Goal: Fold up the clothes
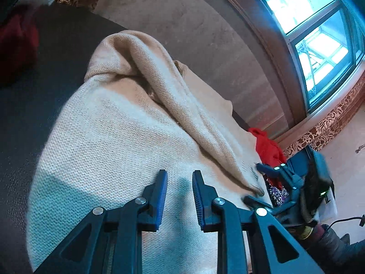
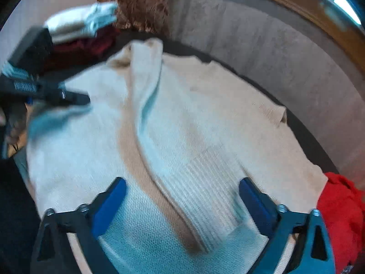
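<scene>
A cream knitted sweater point(image 2: 194, 118) lies spread on a dark surface, one sleeve point(image 2: 146, 105) folded lengthways over its body with the ribbed cuff point(image 2: 205, 205) near me. My right gripper point(image 2: 182, 196) is wide open just above the cuff, holding nothing. My left gripper point(image 1: 179, 182) hovers over the sweater point(image 1: 118, 141) near its edge, jaws a little apart and empty. The left gripper also shows in the right wrist view point(image 2: 75, 98) at the sweater's left side. The right gripper shows in the left wrist view point(image 1: 257, 182) at the sweater's right edge.
A red garment point(image 2: 342, 210) lies at the sweater's right end; it also shows in the left wrist view point(image 1: 267, 148). A stack of folded clothes point(image 2: 79, 25) over dark red fabric sits at the far left. A grey padded back point(image 2: 273, 52) runs behind. A window point(image 1: 319, 34) is upper right.
</scene>
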The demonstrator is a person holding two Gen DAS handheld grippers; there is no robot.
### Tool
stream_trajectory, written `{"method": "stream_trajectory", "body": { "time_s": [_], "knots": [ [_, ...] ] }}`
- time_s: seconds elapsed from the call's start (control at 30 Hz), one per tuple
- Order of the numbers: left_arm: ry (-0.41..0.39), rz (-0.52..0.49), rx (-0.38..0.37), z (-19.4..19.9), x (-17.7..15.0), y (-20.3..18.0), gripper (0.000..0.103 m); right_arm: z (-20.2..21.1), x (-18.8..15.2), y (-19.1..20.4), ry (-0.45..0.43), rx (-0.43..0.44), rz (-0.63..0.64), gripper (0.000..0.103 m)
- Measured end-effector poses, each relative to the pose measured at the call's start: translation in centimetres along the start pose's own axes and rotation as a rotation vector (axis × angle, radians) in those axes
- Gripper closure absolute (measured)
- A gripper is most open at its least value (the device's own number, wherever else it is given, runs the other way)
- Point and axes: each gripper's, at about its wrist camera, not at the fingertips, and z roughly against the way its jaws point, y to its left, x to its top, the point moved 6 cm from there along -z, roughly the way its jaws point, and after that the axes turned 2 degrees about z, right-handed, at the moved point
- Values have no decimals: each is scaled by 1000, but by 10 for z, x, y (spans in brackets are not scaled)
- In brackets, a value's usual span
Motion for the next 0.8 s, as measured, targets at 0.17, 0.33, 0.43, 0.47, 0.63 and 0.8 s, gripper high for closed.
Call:
{"method": "stream_trajectory", "body": {
  "time_s": [0.17, 0.33, 0.43, 0.47, 0.63, 0.8],
  "knots": [
    [-15, -17, -5, -1, -3, -2, 81, 4, -1, -8, 22, 24, -74, 65],
    [-20, -12, -23, 9, -7, 6, 81, 4, -1, -16, 71, 98, -173, 95],
    [-18, -17, -29, 17, -12, 12, 81, 27, 16, -28, 17, 218, -306, 96],
    [-17, -17, -30, 17, -13, 12, 81, 39, 25, -36, -21, 256, -352, 97],
    [-13, -10, -38, 19, -13, 14, 81, 86, 55, -100, -213, 365, -597, 97],
    [-4, -14, -44, 18, -9, 16, 81, 45, 38, -185, -227, 340, -937, 83]
  ]
}}
